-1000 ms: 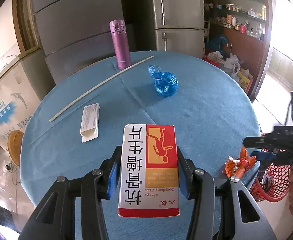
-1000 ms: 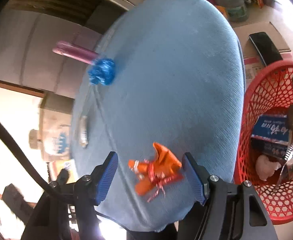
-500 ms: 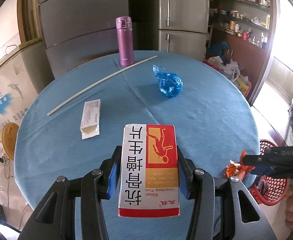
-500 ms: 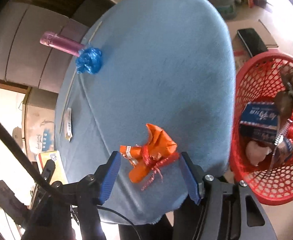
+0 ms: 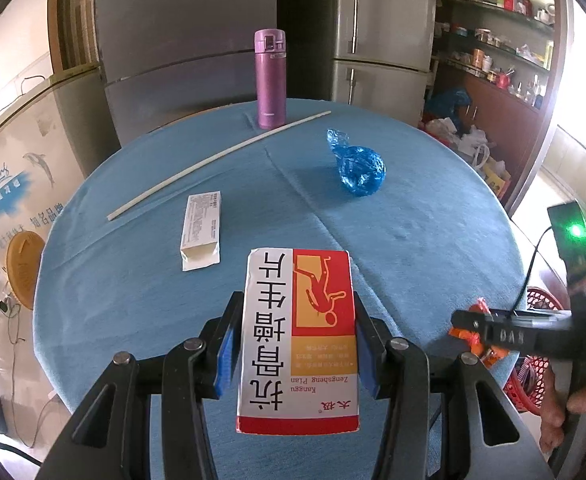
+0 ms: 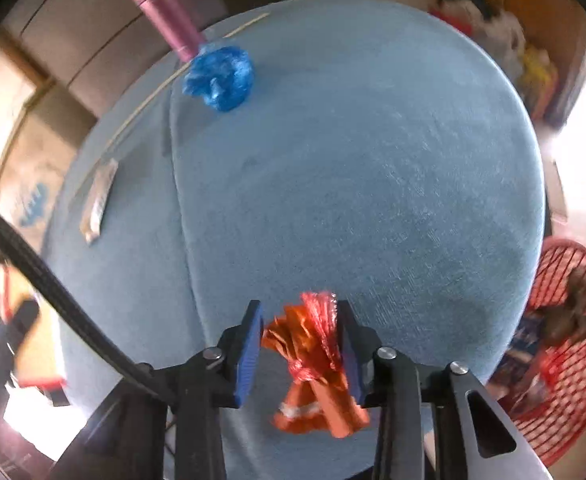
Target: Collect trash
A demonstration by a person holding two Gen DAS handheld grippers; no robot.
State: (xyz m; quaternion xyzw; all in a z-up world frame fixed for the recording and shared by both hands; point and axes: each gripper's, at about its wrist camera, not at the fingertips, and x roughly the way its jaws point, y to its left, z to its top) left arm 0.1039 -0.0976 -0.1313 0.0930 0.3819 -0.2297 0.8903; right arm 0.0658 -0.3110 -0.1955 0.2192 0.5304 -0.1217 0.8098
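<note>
Closest up, the left tongs (image 5: 297, 344) are clamped on a red and white medicine box (image 5: 299, 340), pads flat against both its long sides, and the box blocks a good chunk of the blue surface (image 5: 413, 220) behind it. The right tongs (image 6: 299, 344) are closing on a crumpled orange wrapper (image 6: 313, 364) at the near edge; the pads look pressed to it, though that view is blurry. From the left camera the wrapper (image 5: 473, 334) is mostly hidden behind the right tongs' black arm (image 5: 513, 330), and part of a hand (image 5: 565, 412) shows at the frame edge.

Only a sliver of the red basket (image 5: 533, 368) shows there; the right camera shows more of it (image 6: 573, 352), off the surface's edge, contents smeared.

Further out: a small white carton (image 5: 201, 230), a long white stick (image 5: 213, 160), a balled blue bag (image 5: 359, 168), and a purple flask (image 5: 270, 78) standing at the far edge.
</note>
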